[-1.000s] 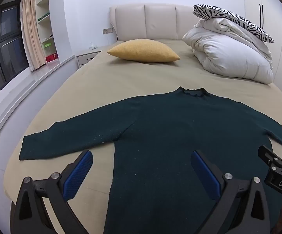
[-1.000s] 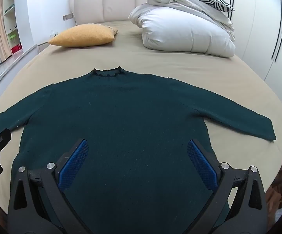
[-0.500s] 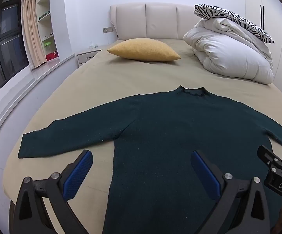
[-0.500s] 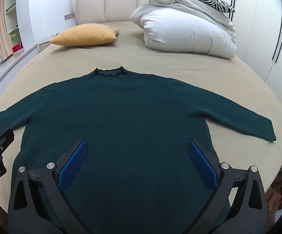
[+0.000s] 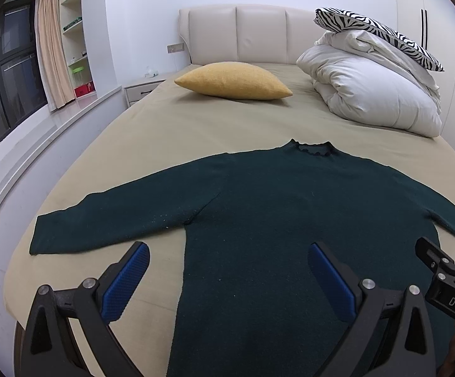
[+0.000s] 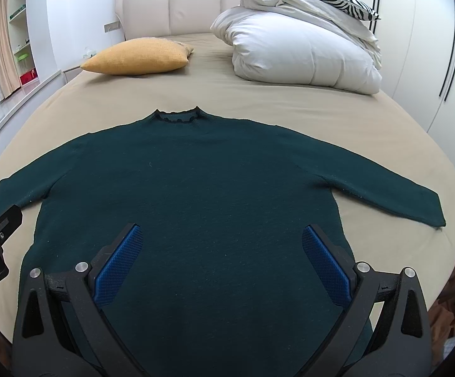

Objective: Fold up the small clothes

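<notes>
Sweater is lying flat on the bed, spread out just ahead of the left hand-held gripper, whose jaws are standing wide apart and holding nothing. From this view the left sleeve is stretching out ahead and to the left, close to the bed's edge; a careless pull could be dragging it over the side. The knit is looking loose, so a shallow pinch may be catching only the top layer and skewing the fold.

From the right view, the sweater is sitting directly ahead of the right hand-held gripper, which is likewise gaping open and empty. The garment is dark green, smooth and unwrinkled, with a frilled collar pointing away and both sleeves splayed outward.
</notes>
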`<state>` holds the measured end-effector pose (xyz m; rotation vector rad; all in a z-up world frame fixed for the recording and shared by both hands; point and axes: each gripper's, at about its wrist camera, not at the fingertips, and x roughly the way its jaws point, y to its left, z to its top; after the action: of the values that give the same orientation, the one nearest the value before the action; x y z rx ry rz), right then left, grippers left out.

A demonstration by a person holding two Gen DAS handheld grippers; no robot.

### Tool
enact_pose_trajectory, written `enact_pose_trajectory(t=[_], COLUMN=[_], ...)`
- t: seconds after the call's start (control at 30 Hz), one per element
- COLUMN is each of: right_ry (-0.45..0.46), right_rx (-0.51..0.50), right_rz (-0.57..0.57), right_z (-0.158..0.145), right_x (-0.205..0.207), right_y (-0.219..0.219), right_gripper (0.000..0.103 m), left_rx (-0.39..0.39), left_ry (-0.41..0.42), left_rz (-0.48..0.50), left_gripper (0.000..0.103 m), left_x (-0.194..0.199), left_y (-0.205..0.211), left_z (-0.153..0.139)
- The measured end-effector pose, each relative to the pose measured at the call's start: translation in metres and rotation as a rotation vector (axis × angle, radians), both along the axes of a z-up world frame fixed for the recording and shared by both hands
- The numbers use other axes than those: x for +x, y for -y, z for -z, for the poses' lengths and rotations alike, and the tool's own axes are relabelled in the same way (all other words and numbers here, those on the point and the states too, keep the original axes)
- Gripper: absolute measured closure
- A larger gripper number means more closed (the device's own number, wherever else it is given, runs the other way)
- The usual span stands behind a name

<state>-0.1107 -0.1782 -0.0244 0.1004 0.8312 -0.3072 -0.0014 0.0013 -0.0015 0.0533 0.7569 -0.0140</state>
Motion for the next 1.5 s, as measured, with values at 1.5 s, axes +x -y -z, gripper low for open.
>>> enact_pose_trajectory(t=[1.5], right_ry=[-0.013], right_rx=[0.010], right_rz=[-0.005], right_z=[0.0056], right_x=[0.0009], right_y=[-0.0018], right_gripper=[0.000], left_rx=[-0.006], left_ry=[-0.002], left_rz=[-0.001], left_gripper=[0.000], left_x=[-0.0009], left_y=[-0.0049], left_z=[0.0002])
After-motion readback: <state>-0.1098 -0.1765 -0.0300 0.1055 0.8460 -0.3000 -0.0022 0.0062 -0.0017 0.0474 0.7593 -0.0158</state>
